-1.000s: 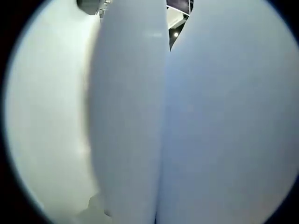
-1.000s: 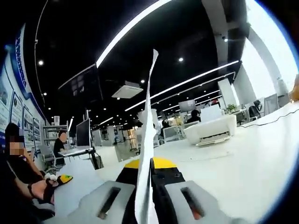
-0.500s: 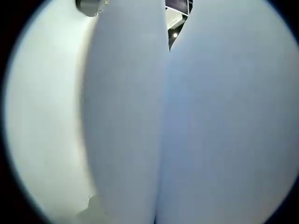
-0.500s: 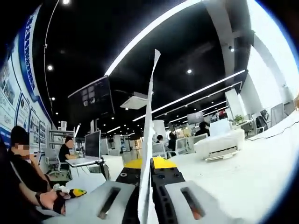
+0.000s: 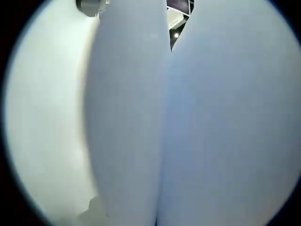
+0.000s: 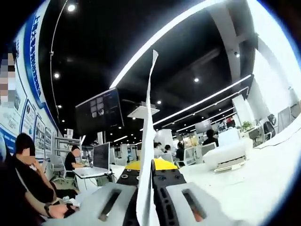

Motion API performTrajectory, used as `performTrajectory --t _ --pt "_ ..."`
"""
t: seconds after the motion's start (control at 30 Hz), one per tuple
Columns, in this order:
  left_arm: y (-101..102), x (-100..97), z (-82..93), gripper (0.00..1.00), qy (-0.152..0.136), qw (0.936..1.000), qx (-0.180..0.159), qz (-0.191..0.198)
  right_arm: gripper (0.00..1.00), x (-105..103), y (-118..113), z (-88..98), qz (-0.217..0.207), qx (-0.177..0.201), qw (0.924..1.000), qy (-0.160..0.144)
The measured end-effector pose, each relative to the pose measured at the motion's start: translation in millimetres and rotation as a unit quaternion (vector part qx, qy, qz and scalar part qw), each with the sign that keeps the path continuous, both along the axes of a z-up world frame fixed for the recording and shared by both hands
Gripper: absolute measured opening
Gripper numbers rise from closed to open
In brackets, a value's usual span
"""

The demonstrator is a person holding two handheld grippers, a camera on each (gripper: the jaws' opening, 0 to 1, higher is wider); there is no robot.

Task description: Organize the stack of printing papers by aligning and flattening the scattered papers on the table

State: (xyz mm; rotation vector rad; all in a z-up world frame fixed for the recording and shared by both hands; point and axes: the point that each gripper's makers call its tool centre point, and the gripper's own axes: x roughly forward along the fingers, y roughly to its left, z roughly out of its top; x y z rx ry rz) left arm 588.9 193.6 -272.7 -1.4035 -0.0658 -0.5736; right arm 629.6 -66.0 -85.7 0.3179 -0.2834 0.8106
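Note:
White printing papers (image 5: 211, 122) bulge right up against the lens in the left gripper view, two curved sheets meeting in a seam down the middle. They pinch together at the bottom centre where my left gripper's jaws stand, and the jaws themselves are covered. In the right gripper view a thin white sheet (image 6: 148, 136) stands edge-on, rising from between the jaws to a bent top corner. My right gripper (image 6: 146, 200) is shut on that sheet, its grey fingers (image 6: 110, 202) pressed either side of it.
A white table (image 6: 268, 169) stretches off to the right. Seated people (image 6: 28, 174) and a monitor (image 6: 101, 157) are at the left. A second stack of white paper (image 6: 228, 153) lies farther back on the table. A dark ceiling with strip lights is above.
The right gripper view has tilted upward, showing more ceiling, and the sheet stays clamped. The left gripper view is almost the same, the paper bulge shifting only slightly.

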Motion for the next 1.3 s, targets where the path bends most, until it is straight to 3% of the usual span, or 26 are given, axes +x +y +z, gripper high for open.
performTrajectory --t 0.4,1.3 --pt "0.1 -0.5 0.8 0.08 -0.002 1.0000 0.000 0.000 0.00 -8.1 -0.2 9.4 0.009 0.016 0.9998 -0.009" --pt "1.1 -0.3 0.7 0.13 -0.004 1.0000 -0.002 0.002 0.00 -9.8 -0.2 1.7 0.014 0.030 0.9995 0.006"
